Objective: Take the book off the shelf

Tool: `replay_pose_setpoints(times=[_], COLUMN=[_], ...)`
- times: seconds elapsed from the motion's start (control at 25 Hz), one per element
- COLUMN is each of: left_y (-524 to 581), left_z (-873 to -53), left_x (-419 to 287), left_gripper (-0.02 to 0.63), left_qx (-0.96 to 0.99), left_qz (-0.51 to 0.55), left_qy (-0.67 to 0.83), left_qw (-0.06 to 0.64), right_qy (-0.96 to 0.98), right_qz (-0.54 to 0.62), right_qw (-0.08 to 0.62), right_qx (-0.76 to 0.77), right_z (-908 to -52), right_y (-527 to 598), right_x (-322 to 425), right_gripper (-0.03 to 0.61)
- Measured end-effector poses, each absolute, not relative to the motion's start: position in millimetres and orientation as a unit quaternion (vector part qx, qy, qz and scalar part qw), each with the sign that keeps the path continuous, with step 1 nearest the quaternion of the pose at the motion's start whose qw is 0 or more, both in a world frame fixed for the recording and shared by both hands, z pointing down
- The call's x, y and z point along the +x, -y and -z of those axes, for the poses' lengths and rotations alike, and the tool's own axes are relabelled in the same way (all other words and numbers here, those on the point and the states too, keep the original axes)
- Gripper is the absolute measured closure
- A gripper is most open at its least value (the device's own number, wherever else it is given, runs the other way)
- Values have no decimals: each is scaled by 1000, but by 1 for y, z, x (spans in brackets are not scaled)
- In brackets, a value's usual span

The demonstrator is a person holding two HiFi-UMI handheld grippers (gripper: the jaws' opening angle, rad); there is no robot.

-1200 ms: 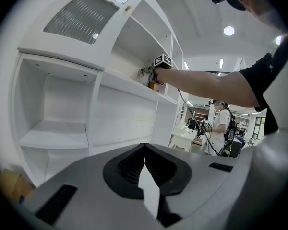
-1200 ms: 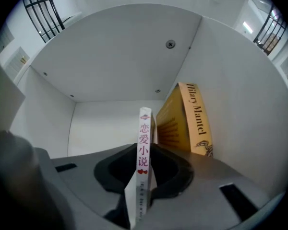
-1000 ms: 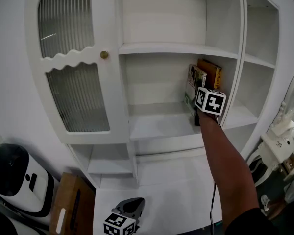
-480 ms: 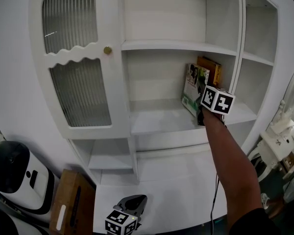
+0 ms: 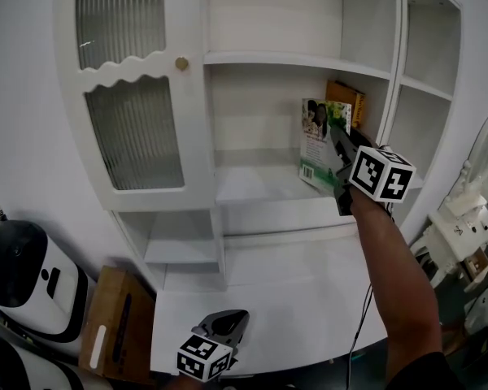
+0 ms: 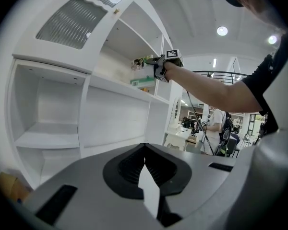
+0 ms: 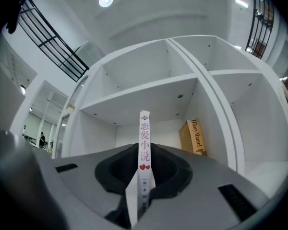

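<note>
Thin white-spined book point(image 5: 313, 146) point(image 7: 144, 150) point(image 6: 141, 72): green-and-white cover, red characters and two red hearts down the spine. It stands upright at the open front of the middle shelf point(image 5: 252, 201), gripped low on the spine. Whether its bottom edge touches the board cannot be told.
Right gripper point(image 5: 338, 146) point(image 7: 142, 195): grey body with a black-and-white marker cube. Its jaws are clamped on the book's spine, and the arm is stretched up to the shelf.
Left gripper point(image 5: 229, 325) point(image 6: 146, 195): same make, jaws pressed together with nothing between them. It is held low over the white desk point(image 5: 301, 315).
Orange-brown hardback point(image 5: 347, 104) point(image 7: 195, 137): "Hilary Mantel" on the spine. It is at the back right of the same shelf, leaning on the side wall, apart from the held book.
White wooden cabinet point(image 5: 285, 58): open shelves in the middle and at the right. At the left is a ribbed-glass door point(image 5: 130, 128) with a small brass knob point(image 5: 181, 63).
Brown wooden box point(image 5: 114, 323): below the desk's left edge, beside a rounded white-and-black appliance point(image 5: 24, 287).
</note>
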State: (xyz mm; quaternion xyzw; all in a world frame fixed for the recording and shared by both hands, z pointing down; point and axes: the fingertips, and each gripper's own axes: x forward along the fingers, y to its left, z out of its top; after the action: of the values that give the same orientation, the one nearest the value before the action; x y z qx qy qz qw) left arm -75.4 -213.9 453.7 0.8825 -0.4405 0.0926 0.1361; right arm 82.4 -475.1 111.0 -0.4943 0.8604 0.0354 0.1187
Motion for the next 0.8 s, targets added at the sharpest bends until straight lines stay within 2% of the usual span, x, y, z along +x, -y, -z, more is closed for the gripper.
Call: replay_pose_setpoints(times=[0.44,0.6,0.8], left_y=[212,213,215], left_z=[-459,-459,-462], left_x=[-59,-60,-57], left_gripper=[603,603,603], left_qx=[887,885,884], left_qz=[-87,-79,-71], left_qy=[431,437,441], left_qw=[140,141,137], right_qy=[-906,-918,-927], right_qz=[-30,8,58], right_qw=[138,123,66], right_qx=[-398,-377,-364], right_z=[-119,-160,-248], right_y=[364,336,315], right_x=[90,90,80], right_gripper=[500,500,500])
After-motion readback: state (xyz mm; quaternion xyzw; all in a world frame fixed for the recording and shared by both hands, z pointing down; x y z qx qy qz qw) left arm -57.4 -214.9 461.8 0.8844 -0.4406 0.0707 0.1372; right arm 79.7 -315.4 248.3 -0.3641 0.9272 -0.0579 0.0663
